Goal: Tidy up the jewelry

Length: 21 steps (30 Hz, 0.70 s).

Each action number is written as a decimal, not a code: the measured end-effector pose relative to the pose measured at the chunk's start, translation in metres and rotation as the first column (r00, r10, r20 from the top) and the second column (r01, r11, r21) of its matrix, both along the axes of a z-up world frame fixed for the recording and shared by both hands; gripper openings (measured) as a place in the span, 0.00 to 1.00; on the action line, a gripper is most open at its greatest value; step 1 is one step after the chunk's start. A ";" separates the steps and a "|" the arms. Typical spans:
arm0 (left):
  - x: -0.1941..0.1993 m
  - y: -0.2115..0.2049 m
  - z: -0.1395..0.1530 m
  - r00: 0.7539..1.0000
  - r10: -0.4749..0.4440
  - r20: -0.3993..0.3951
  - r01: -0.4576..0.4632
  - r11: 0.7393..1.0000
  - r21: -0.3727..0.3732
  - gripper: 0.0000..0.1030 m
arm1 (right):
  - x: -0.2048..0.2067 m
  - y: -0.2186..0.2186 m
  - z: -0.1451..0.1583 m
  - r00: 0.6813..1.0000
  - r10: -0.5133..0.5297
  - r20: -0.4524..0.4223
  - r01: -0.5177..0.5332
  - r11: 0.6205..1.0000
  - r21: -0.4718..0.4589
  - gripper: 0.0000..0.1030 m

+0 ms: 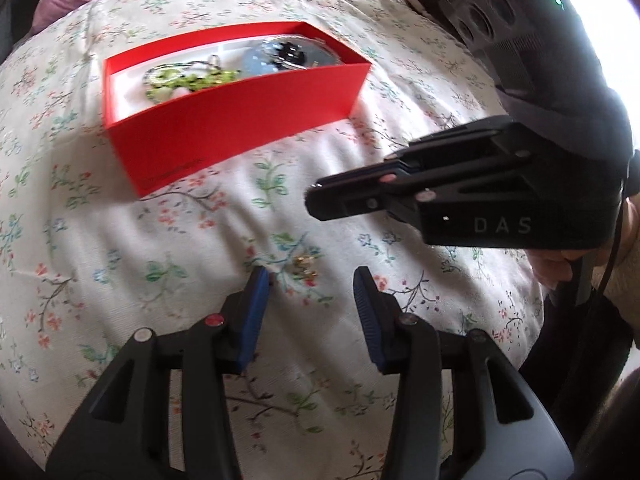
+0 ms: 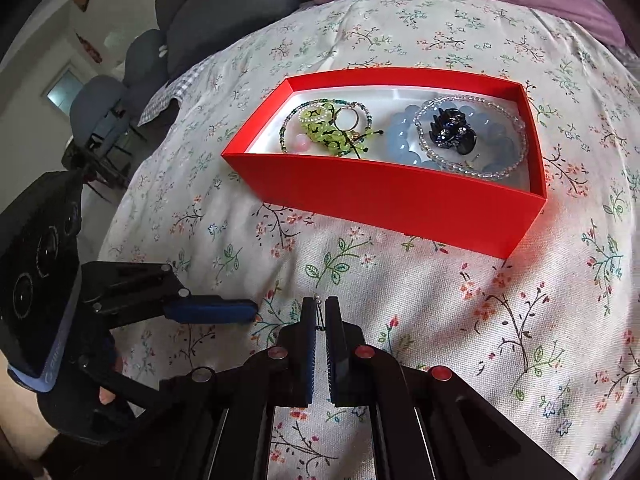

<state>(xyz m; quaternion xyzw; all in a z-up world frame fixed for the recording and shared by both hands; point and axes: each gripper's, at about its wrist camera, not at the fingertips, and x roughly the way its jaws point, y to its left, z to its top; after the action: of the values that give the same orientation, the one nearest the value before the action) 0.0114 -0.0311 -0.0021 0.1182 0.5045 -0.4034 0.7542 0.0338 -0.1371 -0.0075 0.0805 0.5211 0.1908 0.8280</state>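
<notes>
Red box (image 2: 394,204) sits on floral bed (image 2: 440,320), holding bracelets (image 2: 472,140) and a clip (image 2: 450,130). Right gripper (image 2: 320,304) fingers pinch a thin pin (image 2: 319,312). Left gripper (image 1: 312,280) fingers spread around a gold earring (image 1: 302,268) on the bed.

Both wrist views look down closely along their claws at the floral-patterned bedspread (image 1: 160,232), sharing the red rectangular cardboard box (image 2: 400,196).

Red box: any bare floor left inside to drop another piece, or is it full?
The red box is crowded at the right end by the blue bead bracelet, clear bead strand and dark hair clip. The green bracelet fills centre-left. Bare white floor remains along the far wall and left corner.
</notes>
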 end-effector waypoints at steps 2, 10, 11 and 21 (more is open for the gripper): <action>-0.001 -0.006 -0.004 1.000 -0.004 0.006 0.004 1.000 0.015 0.44 | 0.000 -0.001 0.000 1.000 -0.002 0.001 0.002 1.000 -0.007 0.04; 0.002 -0.009 -0.010 0.999 0.045 0.014 -0.045 0.999 -0.005 0.19 | -0.006 -0.012 0.001 1.000 -0.013 -0.003 0.013 1.000 -0.015 0.04; 0.001 -0.010 -0.010 0.999 0.041 0.015 -0.041 0.999 -0.004 0.16 | -0.005 -0.014 0.001 1.000 -0.017 -0.005 0.017 1.000 -0.015 0.04; -0.002 -0.013 -0.010 0.999 0.038 0.015 -0.038 0.999 0.004 0.07 | -0.013 -0.021 0.005 1.000 -0.016 0.006 0.016 0.999 -0.033 0.04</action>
<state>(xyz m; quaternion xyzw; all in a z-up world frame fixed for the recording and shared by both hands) 0.0094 -0.0436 -0.0124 0.1130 0.5020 -0.3871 0.7651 0.0203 -0.1578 -0.0023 0.0706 0.5213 0.1756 0.8321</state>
